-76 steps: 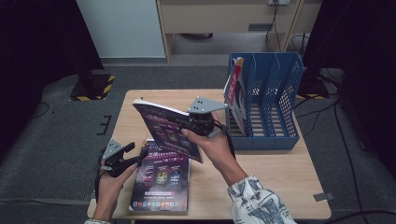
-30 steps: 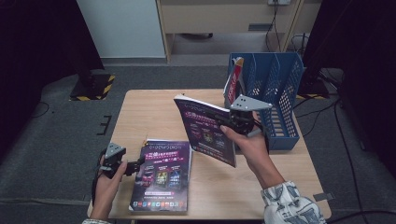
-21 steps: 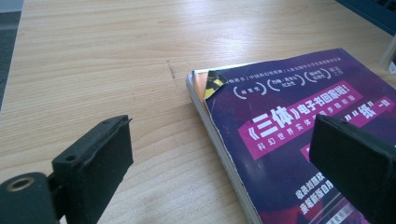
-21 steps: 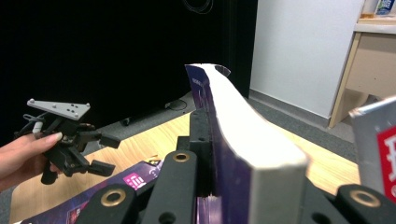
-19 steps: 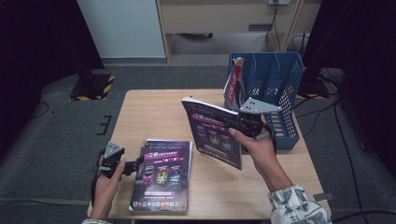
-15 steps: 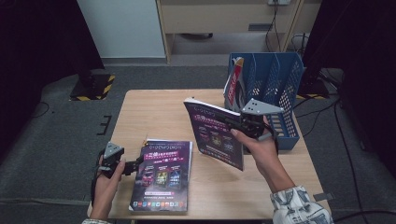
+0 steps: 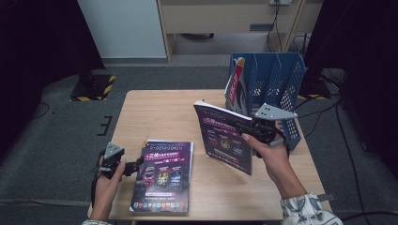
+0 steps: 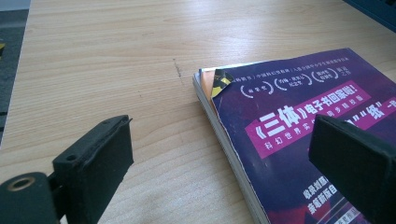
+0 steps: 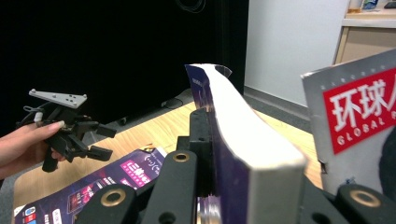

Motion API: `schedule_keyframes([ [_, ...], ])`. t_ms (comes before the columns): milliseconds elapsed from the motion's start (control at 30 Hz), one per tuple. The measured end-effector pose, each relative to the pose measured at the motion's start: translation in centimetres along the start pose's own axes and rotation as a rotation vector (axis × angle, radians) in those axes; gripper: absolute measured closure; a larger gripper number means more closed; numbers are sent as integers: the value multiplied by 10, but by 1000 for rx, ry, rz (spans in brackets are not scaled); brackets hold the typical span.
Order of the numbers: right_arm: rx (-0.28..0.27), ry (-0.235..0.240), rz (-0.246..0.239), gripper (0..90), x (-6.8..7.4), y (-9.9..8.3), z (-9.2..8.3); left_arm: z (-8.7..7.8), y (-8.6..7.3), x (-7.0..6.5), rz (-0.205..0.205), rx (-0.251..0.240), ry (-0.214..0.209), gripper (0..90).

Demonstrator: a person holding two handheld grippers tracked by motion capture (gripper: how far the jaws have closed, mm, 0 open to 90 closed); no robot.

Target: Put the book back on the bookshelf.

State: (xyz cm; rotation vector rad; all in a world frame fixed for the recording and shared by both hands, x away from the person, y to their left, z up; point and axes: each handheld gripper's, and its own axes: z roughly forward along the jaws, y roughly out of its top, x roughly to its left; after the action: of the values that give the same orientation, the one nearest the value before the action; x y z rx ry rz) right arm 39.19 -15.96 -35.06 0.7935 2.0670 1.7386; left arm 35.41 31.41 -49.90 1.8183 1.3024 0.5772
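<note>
Room: dark, grey floor (image 7: 61,140), prob. carpet.
Counter (image 7: 159,112): pale wood.
L claw (image 7: 133,165): spread, by flat book (image 7: 164,176).
R claw (image 7: 251,133): pinching upright book (image 7: 223,136).

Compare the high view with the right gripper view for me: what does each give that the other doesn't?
High view alone: the whole blue file rack, the table edge, and the right tool gripping the lifted purple book from the side.

Right gripper view alone: the lifted book's white page edge clamped between the jaws, and the red title of the magazine close by at the right.

Both: the left tool, jaws open, held beside the purple book lying flat on the table.
</note>
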Motion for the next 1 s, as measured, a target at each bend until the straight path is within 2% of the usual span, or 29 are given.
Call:
schedule_keyframes([
  [500,-4,-16,13,826,-6,-8,-20,0,-1,5,-5,3,31,59],
  [1000,-21,-55,29,826,-17,-11,-45,0,-4,8,-2,12,68,59],
])
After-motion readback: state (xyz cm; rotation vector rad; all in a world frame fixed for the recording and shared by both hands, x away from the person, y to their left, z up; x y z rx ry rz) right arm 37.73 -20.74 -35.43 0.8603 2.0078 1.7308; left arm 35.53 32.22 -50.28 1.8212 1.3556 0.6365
